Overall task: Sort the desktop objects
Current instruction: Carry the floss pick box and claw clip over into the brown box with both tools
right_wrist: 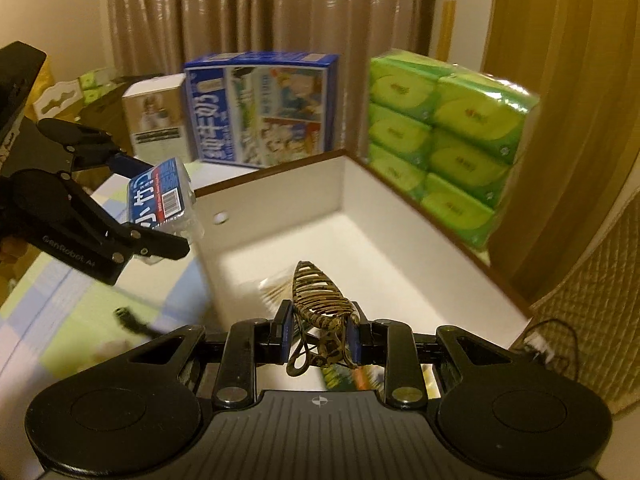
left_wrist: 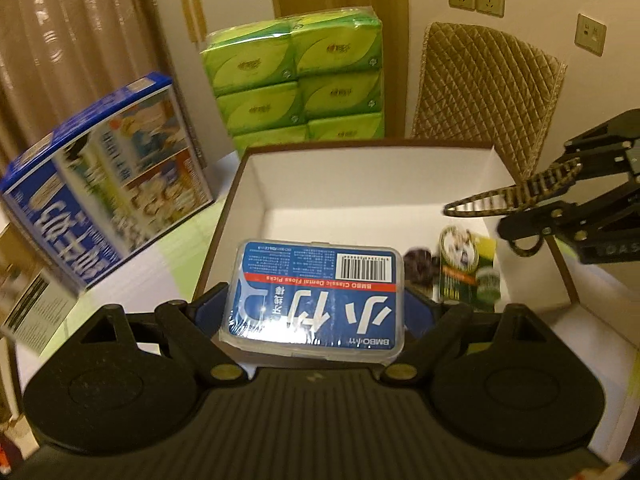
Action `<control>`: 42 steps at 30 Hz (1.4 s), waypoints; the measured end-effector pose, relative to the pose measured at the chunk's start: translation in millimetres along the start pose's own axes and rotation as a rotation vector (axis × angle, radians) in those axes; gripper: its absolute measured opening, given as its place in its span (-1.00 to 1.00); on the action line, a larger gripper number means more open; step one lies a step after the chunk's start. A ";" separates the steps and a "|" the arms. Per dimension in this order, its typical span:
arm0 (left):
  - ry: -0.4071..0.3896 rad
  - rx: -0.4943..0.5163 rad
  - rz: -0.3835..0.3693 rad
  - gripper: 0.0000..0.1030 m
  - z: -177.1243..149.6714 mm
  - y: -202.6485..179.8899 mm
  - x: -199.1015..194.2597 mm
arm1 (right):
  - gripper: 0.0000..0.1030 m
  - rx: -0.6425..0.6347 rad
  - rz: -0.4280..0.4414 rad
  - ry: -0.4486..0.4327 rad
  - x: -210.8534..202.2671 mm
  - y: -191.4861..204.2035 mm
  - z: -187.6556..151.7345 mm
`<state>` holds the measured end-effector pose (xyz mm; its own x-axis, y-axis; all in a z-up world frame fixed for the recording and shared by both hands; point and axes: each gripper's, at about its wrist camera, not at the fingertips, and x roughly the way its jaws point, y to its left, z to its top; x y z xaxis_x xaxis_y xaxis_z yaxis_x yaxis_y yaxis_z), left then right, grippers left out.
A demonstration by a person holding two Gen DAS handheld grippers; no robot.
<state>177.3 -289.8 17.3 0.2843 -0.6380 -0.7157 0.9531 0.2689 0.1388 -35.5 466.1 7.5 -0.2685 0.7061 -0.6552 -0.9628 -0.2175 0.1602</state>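
My left gripper [left_wrist: 316,304] is shut on a clear plastic box of dental floss picks [left_wrist: 316,296] with a blue label, held above the near edge of an open white-lined box [left_wrist: 360,176]. The same floss box [right_wrist: 164,200] shows in the right wrist view, at the left beside the open box [right_wrist: 340,192]. My right gripper [right_wrist: 318,334] is shut on a brown striped hair clip [right_wrist: 316,292], held over the inside of the open box. That clip [left_wrist: 516,196] appears at the right in the left wrist view. A dark small item [left_wrist: 420,264] and a green-patterned packet [left_wrist: 468,268] lie in the box.
A green multipack of tissues [left_wrist: 300,76] stands behind the open box. A blue milk carton box [left_wrist: 108,192] sits to its left, with a small white box [right_wrist: 156,120] beside it. A quilted chair back [left_wrist: 488,92] is at the right. A dark cable [right_wrist: 132,320] lies on the tablecloth.
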 end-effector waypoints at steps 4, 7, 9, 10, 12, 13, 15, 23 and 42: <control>0.021 0.000 -0.034 0.66 20.9 3.5 32.8 | -0.53 0.007 -0.014 0.001 23.7 -19.8 13.8; 0.039 0.008 -0.042 0.66 33.8 5.9 56.5 | -0.53 0.006 -0.022 0.011 41.6 -30.8 20.5; 0.057 0.018 -0.042 0.66 41.7 7.3 73.4 | -0.53 0.010 -0.026 0.022 53.7 -37.1 23.9; 0.066 0.022 -0.042 0.66 45.2 8.3 81.7 | -0.53 0.010 -0.031 0.029 60.0 -39.6 25.6; 0.087 0.030 -0.040 0.66 51.7 10.3 98.2 | -0.53 0.014 -0.039 0.047 74.5 -45.7 28.1; 0.097 0.031 -0.041 0.66 54.6 11.6 106.6 | -0.53 0.020 -0.042 0.053 80.3 -49.2 28.9; 0.119 0.028 -0.047 0.66 61.2 13.8 123.2 | -0.53 0.035 -0.045 0.070 93.1 -55.0 30.5; 0.213 0.032 -0.071 0.66 77.5 11.2 187.6 | -0.53 0.097 -0.043 0.137 136.4 -77.7 32.3; 0.350 0.044 -0.090 0.66 75.1 -1.2 250.4 | -0.53 0.158 -0.051 0.217 171.9 -101.0 19.6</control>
<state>255.1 -504.1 -110.7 0.1532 -0.3697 -0.9164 0.9785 0.1862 0.0885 15.0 622.7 -106.7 -0.2230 0.5489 -0.8056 -0.9722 -0.0650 0.2248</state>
